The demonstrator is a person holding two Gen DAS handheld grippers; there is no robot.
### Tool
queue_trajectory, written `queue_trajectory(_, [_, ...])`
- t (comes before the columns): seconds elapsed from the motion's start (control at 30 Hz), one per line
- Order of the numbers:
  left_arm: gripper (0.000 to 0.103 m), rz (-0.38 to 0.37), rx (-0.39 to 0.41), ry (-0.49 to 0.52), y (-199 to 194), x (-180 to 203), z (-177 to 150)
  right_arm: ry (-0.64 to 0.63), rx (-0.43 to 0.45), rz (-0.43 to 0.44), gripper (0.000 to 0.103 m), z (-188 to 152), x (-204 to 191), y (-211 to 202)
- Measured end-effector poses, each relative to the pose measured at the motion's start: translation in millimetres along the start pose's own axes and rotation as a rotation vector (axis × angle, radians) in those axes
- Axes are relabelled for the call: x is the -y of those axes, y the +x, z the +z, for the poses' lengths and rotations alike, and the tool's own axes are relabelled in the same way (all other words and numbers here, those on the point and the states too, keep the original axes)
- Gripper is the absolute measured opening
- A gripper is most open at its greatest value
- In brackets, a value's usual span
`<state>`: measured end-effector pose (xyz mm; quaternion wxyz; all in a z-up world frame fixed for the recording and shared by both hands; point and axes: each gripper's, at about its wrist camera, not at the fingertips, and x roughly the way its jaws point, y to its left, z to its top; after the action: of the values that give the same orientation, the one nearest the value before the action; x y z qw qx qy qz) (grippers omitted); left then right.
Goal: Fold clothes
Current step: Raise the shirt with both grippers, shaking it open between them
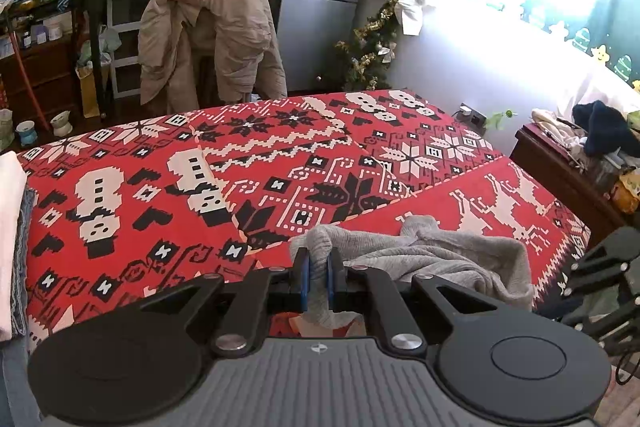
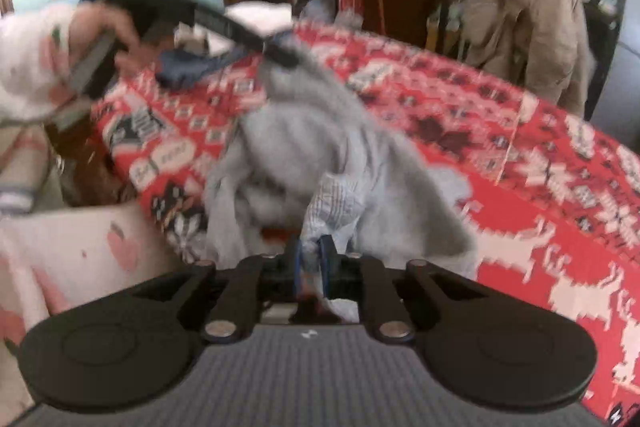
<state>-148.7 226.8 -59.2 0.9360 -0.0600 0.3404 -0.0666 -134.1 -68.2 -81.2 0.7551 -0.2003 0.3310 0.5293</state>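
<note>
A crumpled grey garment (image 1: pixel 424 251) lies at the near edge of the table with the red patterned cloth (image 1: pixel 160 187). My left gripper (image 1: pixel 317 267) is shut on one bunched corner of it. In the right wrist view the same grey garment (image 2: pixel 304 139) hangs in a heap between the two tools, blurred by motion. My right gripper (image 2: pixel 312 259) is shut on a pale ribbed edge of it. The left gripper (image 2: pixel 276 55) appears there too, held by a hand (image 2: pixel 104 27), pinching the garment's far end above the table.
A stack of folded clothes (image 1: pixel 10 247) sits at the table's left edge, white on top of blue. A chair draped with a beige jacket (image 1: pixel 208 31) stands behind the table. A dark side table (image 1: pixel 568 167) piled with items is at the right.
</note>
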Motion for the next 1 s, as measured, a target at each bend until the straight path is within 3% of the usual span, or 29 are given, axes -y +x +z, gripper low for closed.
queue_trajectory(0.07, [0.008, 0.002, -0.006, 0.001, 0, 0, -1, 0.024, 0.002, 0.005, 0.024, -3, 3, -2])
queue_trajectory(0.3, [0.009, 0.006, -0.02, -0.001, 2, -3, -3, 0.149, 0.079, -0.018, 0.034, -6, 33, -28])
queue_trajectory(0.47, [0.009, 0.01, -0.026, 0.002, 4, -3, -2, 0.145, 0.03, -0.148, 0.037, -16, 68, -25])
queue_trajectory(0.67, [0.009, 0.015, -0.038, 0.011, 7, -3, 1, 0.13, 0.031, -0.126, 0.042, -12, 80, -11])
queue_trajectory(0.73, [0.009, 0.015, -0.046, 0.016, 9, -5, 3, 0.126, 0.031, -0.118, 0.041, -10, 84, -6])
queue_trajectory(0.77, [0.009, 0.015, -0.047, 0.015, 9, -6, 4, 0.123, 0.031, -0.115, 0.03, -9, 86, -4])
queue_trajectory(0.8, [0.009, 0.015, -0.046, 0.013, 9, -6, 5, 0.121, 0.031, -0.111, 0.008, -8, 88, -1])
queue_trajectory(0.93, [0.008, 0.042, -0.01, 0.033, -2, -4, 11, 0.111, 0.032, -0.096, 0.008, -5, 96, 8])
queue_trajectory(1.0, [0.008, 0.065, 0.035, 0.045, -14, -1, 20, 0.127, 0.075, -0.131, 0.007, 2, 97, -1])
